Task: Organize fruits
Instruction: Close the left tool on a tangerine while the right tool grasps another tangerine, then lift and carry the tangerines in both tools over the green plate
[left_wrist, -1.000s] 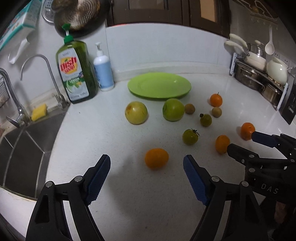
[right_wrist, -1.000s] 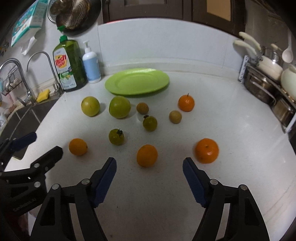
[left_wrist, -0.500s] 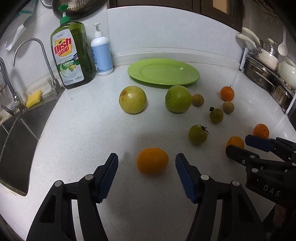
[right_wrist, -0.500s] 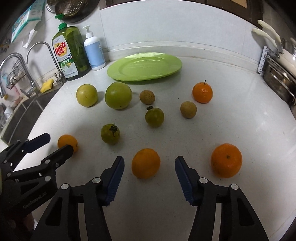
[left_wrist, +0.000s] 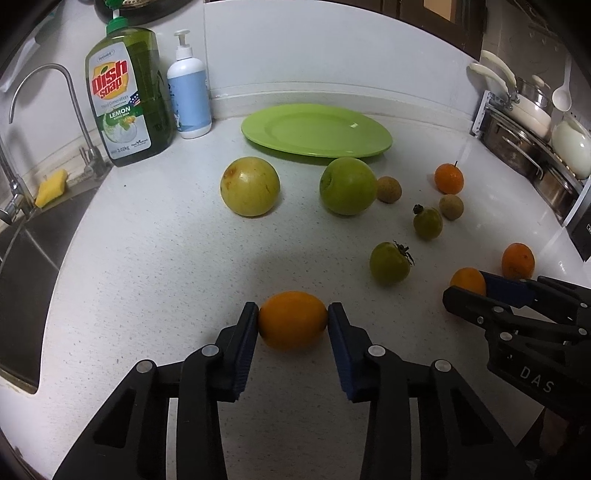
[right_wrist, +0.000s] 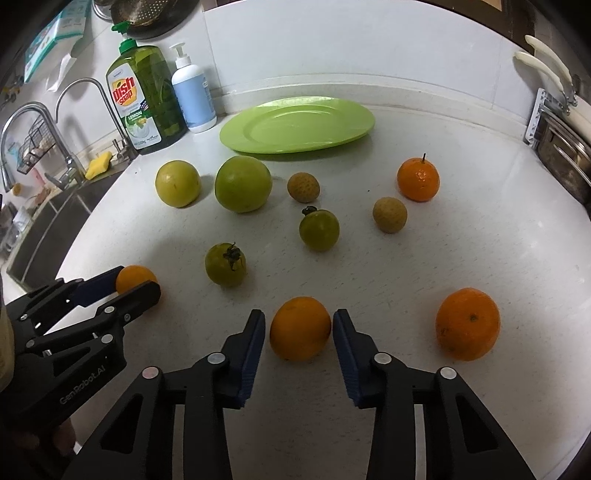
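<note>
My left gripper (left_wrist: 291, 320) is shut on an orange (left_wrist: 292, 319) that rests on the white counter (left_wrist: 155, 266); both blue pads touch its sides. It also shows in the right wrist view (right_wrist: 135, 279). My right gripper (right_wrist: 299, 326) straddles a second orange (right_wrist: 300, 328) with small gaps on both sides, so it is open. A green plate (left_wrist: 316, 129) lies at the back. Yellow apple (left_wrist: 250, 185), green apple (left_wrist: 348, 185), two green tomatoes (right_wrist: 225, 264), two lychees (right_wrist: 389, 214) and two more oranges (right_wrist: 467, 324) lie scattered on the counter.
A dish soap bottle (left_wrist: 125, 99) and a white pump bottle (left_wrist: 189, 99) stand at the back left. A sink (left_wrist: 22, 258) with taps is on the left. Pots on a rack (left_wrist: 528, 140) stand at the right.
Both grippers moved forward and down onto their oranges and narrowed. The left jaws closed onto its orange; the right jaws closed to just short of theirs.
</note>
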